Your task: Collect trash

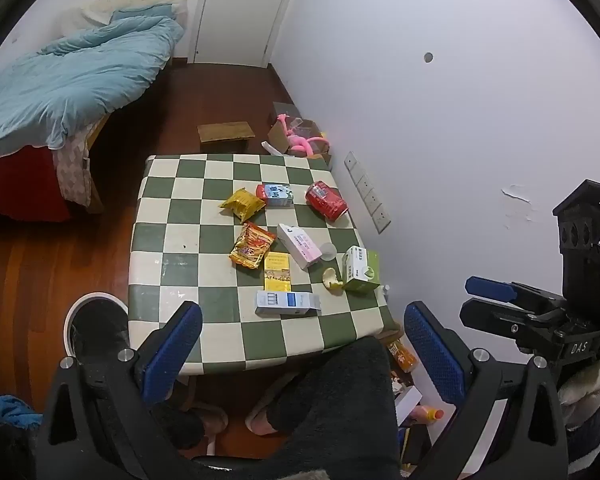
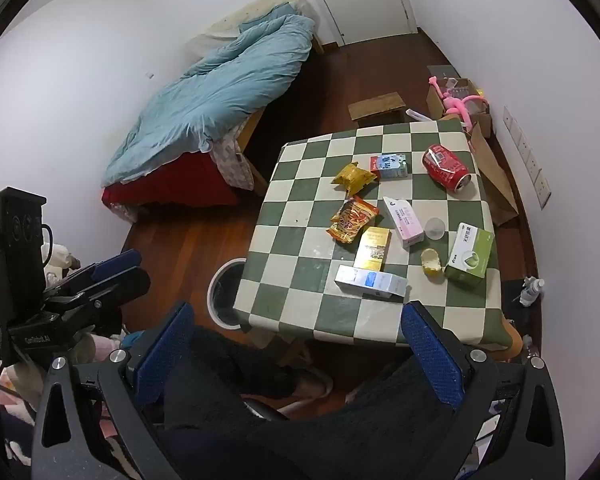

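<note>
- My left tool (image 1: 300, 344) hangs above my lap, blue pads spread wide, nothing between them.
- My right tool (image 2: 296, 348) likewise: fingers wide apart, empty.
- Trash lies scattered on the green-and-cream checked tabletop (image 1: 172, 240): a red drink can (image 1: 326, 201) on its side, two crinkled yellow snack packets (image 1: 242, 203), several small cardboard boxes (image 1: 288, 303).
- A white-rimmed round bin (image 1: 96, 320) stands on the floor, just beside the tabletop's near corner.

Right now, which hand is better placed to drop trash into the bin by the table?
Left. The bin sits on the left side of the table, beside the left tool.
</note>
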{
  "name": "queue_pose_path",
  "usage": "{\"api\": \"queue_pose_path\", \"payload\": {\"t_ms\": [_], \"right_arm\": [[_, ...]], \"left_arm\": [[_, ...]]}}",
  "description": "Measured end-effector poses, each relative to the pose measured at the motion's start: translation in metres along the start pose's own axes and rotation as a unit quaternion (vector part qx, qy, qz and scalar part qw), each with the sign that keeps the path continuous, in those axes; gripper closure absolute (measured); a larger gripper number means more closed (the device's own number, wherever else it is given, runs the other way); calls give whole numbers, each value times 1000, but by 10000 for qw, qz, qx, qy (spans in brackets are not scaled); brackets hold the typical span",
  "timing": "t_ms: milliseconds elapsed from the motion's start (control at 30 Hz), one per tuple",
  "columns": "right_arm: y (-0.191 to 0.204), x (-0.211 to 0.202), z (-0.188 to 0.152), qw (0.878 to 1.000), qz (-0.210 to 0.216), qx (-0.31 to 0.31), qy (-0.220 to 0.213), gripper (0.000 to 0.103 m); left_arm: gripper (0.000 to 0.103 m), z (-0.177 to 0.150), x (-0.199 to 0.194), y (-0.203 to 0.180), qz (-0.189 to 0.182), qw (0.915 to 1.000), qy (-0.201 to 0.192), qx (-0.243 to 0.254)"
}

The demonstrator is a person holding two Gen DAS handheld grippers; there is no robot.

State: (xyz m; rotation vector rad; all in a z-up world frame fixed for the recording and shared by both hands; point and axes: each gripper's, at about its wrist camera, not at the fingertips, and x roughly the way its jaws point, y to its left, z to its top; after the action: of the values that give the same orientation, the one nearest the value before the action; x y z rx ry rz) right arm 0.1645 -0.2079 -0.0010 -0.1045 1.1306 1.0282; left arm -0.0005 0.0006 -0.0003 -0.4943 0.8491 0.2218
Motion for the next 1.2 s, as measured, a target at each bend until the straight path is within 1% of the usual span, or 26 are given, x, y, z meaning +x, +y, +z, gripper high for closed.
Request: {"api": "queue_pose_path", "payload": {"t_ms": [233,367,467,600,767,1200], "right_arm": [[-1,-1,3,10000,-4,16,28,0],[3,2,-2,10000,15,36,46,0],[1,1,-5,10000,29,63,63,0],[5,6,1,9999,29,32,137,0],[3,9,6,9997,78,-14,210,0],[8,9,7,9997,101,-45,223,0]], "left_arm": [[0,0,2,1,-53,10000,47,26],[0,-1,4,3,-65,9999,91,43],[0,0,4,-2,-65,9998,144,133],[0,1,4,-3,-80,9997,147,159],[0,3,5,-3,-120,9997,146,167],[0,2,7,-3,-232,9996,145,60]]}}
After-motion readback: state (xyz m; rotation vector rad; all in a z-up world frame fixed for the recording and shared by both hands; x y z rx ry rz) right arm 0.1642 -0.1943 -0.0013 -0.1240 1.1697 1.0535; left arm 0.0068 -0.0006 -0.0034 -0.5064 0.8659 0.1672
